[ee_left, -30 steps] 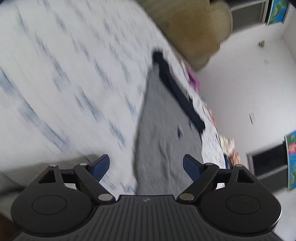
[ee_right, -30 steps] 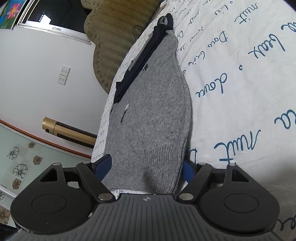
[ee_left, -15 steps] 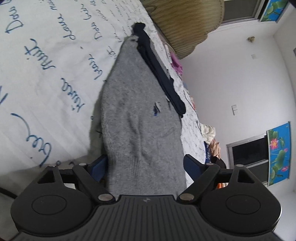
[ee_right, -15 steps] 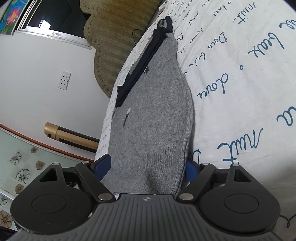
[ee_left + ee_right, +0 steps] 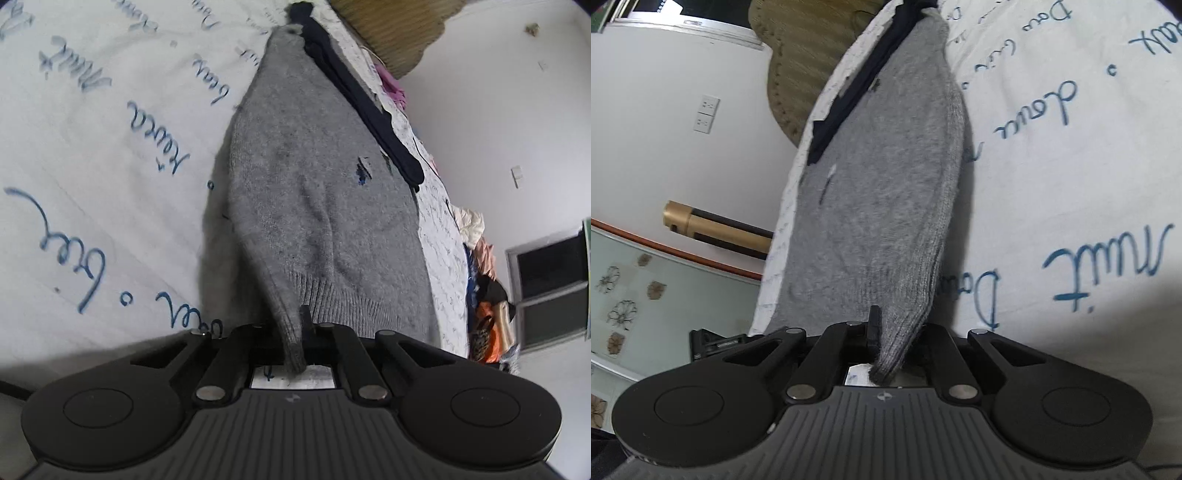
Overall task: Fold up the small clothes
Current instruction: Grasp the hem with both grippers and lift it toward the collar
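Observation:
A small grey knit sweater (image 5: pixel 325 192) with a dark navy collar band (image 5: pixel 362 107) lies flat on a white bedsheet with blue script. My left gripper (image 5: pixel 293 332) is shut on the ribbed hem at one corner, and the pinched fabric bunches up between the jaws. In the right wrist view the same sweater (image 5: pixel 882 177) stretches away from me, and my right gripper (image 5: pixel 886 339) is shut on the other hem corner. Both corners are slightly lifted off the sheet.
The bedsheet (image 5: pixel 92 140) spreads wide beside the sweater. A tan headboard (image 5: pixel 809 48) stands at the far end. A pile of clothes (image 5: pixel 484 266) lies past the bed edge by a white wall. A gold and black tube (image 5: pixel 716 225) leans near the bed.
Both grippers were open around the sweater's hem and have now shut on it. The left gripper first swung in over the hem, and both pinched corners now rise a little.

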A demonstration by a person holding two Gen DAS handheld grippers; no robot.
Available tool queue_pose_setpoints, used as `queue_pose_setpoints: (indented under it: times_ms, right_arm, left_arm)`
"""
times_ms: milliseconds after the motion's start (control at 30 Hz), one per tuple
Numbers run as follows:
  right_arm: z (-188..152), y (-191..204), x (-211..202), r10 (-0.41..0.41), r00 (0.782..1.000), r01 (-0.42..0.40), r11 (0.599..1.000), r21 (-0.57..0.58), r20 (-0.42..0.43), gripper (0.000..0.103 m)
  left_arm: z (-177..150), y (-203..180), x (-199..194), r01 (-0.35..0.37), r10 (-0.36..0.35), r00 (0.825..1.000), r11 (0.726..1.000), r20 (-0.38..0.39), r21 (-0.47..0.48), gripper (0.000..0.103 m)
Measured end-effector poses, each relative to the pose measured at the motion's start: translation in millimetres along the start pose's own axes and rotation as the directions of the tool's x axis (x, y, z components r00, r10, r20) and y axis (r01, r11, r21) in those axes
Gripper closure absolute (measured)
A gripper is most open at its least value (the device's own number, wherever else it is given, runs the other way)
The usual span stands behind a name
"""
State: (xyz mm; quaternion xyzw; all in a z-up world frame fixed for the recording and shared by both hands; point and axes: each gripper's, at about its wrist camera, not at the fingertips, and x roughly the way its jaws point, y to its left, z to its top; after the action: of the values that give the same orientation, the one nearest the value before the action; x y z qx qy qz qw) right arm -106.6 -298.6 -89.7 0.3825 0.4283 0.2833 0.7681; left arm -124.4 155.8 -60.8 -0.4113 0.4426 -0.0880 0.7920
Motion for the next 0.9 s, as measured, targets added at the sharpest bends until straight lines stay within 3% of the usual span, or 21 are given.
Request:
queue_pose_setpoints:
  times_ms: [100,167,267,367,400,467,567,633,700,767,800,900]
  right_arm:
    - [-2,14,-13,0.039,0.999,-0.039,0.999,-0.021,0.014,0.094]
    - [-4,18,-24,0.021,1.000,-0.020,0.999,-0.039,0.016,0.094]
    - [-6,-3,-25,-0.048,0.999,0.048,0.999,0.005,-0.015,0.095]
    - [-7,-11,-22,-0.016,1.000,0.016,0.999,0.043,-0.006,0.094]
    - [-7,-9,-23,-0.022,1.000,0.022,0.999,0.048,0.001,0.091]
    - [-7,-8,-24,-0.003,1.000,0.003,0.999,0.047,-0.007,0.073]
    - [-5,-8,-33,0.043,0.999,-0.046,0.996,0.083,0.032,0.057]
    - [-2,-10,-36,0.061,0.996,-0.068,0.993,0.101,0.070,0.054]
    - [1,-13,-33,0.044,0.997,-0.052,0.992,0.117,0.069,0.058]
    - [2,-16,-29,0.014,0.998,-0.021,0.992,0.121,0.055,0.090]
    - [1,-17,-26,-0.009,0.999,0.004,0.993,0.118,0.044,0.093]
    - [-3,-17,-28,-0.003,0.999,-0.002,0.996,0.089,0.052,0.094]
  left_arm:
    - [2,-12,-24,-0.023,0.021,0.999,0.998,0.029,0.055,0.099]
    - [3,-11,-34,-0.051,0.049,0.998,0.996,0.031,0.074,0.099]
    - [3,11,-21,-0.089,0.089,0.996,0.996,-0.009,0.012,0.099]
    - [3,14,-16,-0.047,0.048,0.999,0.999,0.007,-0.022,0.098]
    - [2,14,-16,-0.037,0.037,0.999,0.999,0.009,-0.017,0.096]
    - [1,14,-16,-0.018,0.018,1.000,1.000,0.000,-0.009,0.090]
    - [2,15,-17,0.022,-0.022,1.000,0.999,-0.002,-0.040,0.072]
    - [3,13,-14,0.041,-0.040,0.999,0.998,0.006,-0.050,0.060]
    - [2,3,-10,0.024,-0.023,0.999,0.999,0.023,-0.029,0.062]
    - [2,-3,-7,-0.012,0.012,1.000,1.000,0.023,0.000,0.089]
    - [2,-4,-4,-0.037,0.037,0.999,0.999,0.003,0.010,0.098]
    - [1,-3,-3,-0.048,0.048,0.999,0.999,-0.009,0.026,0.098]
